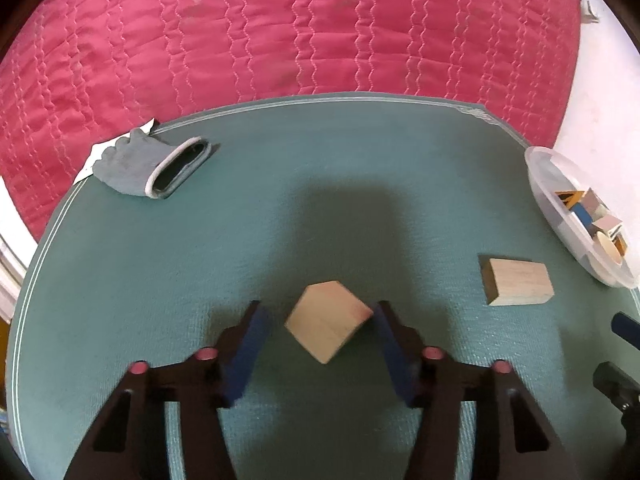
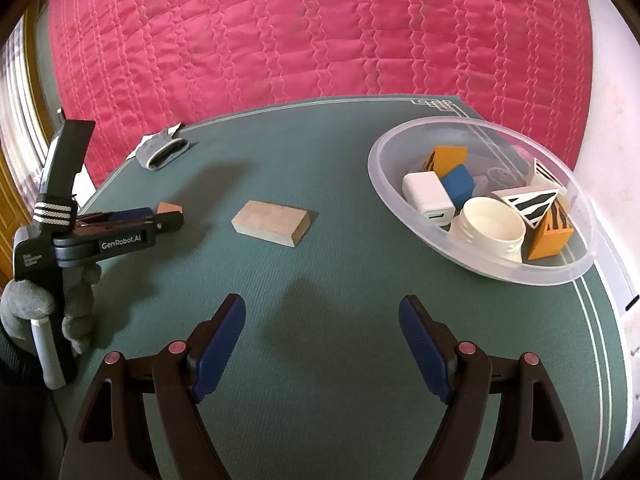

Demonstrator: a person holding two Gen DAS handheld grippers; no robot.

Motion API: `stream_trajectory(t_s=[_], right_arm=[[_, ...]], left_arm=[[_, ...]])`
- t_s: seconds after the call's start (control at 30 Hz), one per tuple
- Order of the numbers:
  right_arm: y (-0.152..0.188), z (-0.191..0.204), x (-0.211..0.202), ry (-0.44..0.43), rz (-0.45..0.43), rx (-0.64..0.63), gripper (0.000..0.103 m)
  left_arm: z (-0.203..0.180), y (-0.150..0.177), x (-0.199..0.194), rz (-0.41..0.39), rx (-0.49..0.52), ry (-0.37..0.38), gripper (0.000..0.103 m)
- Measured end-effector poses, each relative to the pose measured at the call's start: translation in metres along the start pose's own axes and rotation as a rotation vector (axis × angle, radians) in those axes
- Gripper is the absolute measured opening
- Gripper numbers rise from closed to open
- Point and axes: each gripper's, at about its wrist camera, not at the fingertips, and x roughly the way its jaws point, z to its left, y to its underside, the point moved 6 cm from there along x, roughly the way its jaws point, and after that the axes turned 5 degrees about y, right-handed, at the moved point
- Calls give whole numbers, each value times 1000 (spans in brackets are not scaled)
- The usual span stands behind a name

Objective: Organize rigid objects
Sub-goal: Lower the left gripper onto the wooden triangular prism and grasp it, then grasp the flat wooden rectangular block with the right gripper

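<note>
The left gripper has its jaws wide apart around a wooden cube on the green mat; one corner of the cube touches the right finger, and the left finger is not touching it. The right gripper is wide open too and holds nothing; a flat wooden block lies ahead of it, and a clear bowl of small things sits to the right; a gray glove lies at the far edge.
</note>
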Motion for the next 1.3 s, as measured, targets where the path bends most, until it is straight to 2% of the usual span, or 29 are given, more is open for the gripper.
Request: stream_trajectory(t_s=[0.2, 0.43, 0.9, 1.1, 1.17, 1.27, 1.3], right_arm=[[-5, 6, 7, -17, 24, 11, 80], [-21, 18, 27, -45, 61, 35, 85], [-50, 55, 73, 15, 70, -11, 85], [-55, 62, 82, 76, 82, -43, 85], [-55, 63, 82, 97, 82, -53, 80], [-55, 62, 80, 115, 76, -70, 66], [-55, 61, 79, 116, 75, -74, 66]], left_arm=[[-1, 1, -5, -17, -1, 27, 45], [7, 2, -11, -42, -47, 20, 45], [14, 5, -15, -54, -82, 22, 45], [14, 5, -15, -53, -86, 23, 45], [14, 6, -14, -52, -87, 22, 45], [14, 6, -15, -53, -85, 21, 45], [14, 6, -15, -54, -84, 20, 45]])
